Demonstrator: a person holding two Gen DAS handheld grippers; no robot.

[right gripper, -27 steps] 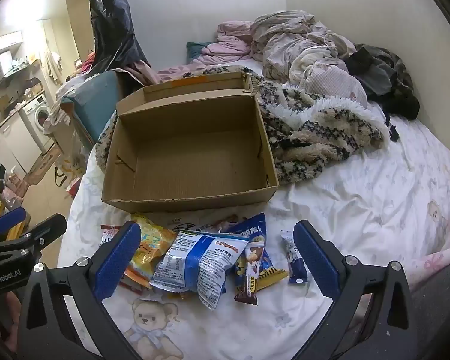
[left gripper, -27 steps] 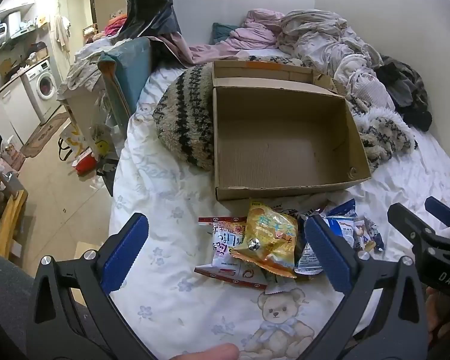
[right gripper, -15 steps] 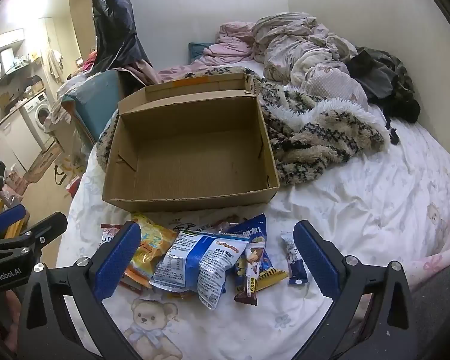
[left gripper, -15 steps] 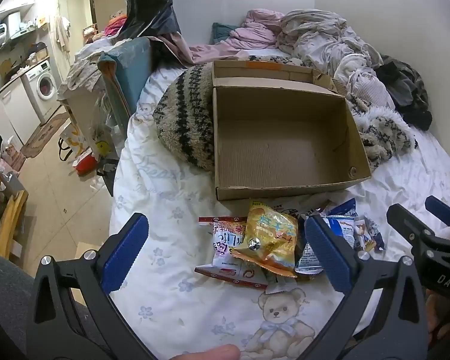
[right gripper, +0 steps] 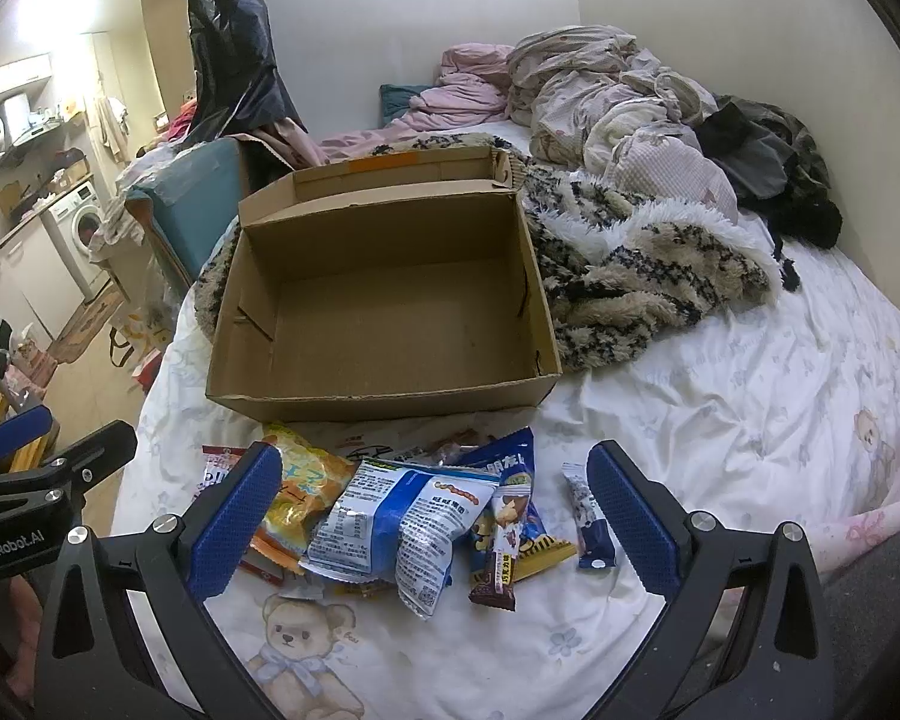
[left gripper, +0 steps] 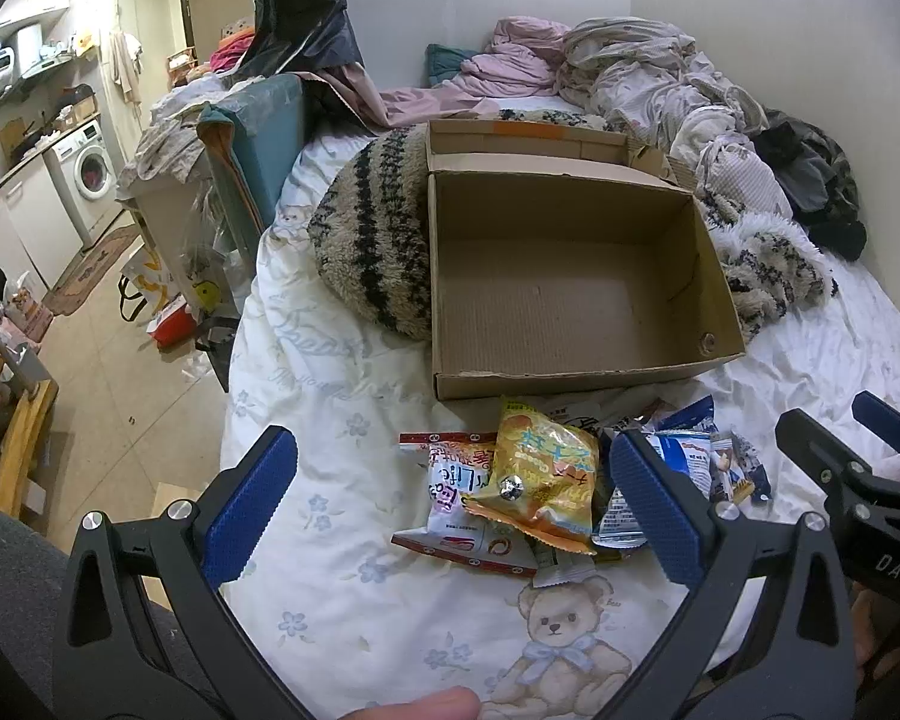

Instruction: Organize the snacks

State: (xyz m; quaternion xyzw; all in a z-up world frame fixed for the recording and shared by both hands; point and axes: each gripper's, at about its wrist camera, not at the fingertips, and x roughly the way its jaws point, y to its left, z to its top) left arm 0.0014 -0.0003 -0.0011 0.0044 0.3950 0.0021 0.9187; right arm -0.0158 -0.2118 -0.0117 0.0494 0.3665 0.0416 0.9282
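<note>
An empty cardboard box lies on the bed. Just in front of it is a heap of snack packets: a yellow bag, a white-and-red packet, a blue-and-white bag, a small chocolate bar and a dark blue bar. My left gripper hovers open above the yellow and white-red packets. Over the blue-and-white bag my right gripper hangs open too. Neither one holds or touches anything. Each gripper shows at the edge of the other's view.
A striped fuzzy blanket lies against the box's sides. Crumpled bedding and dark clothes pile up by the far wall. The bed's left edge drops to a tiled floor with bags and a washing machine. Bare sheet spreads on the right.
</note>
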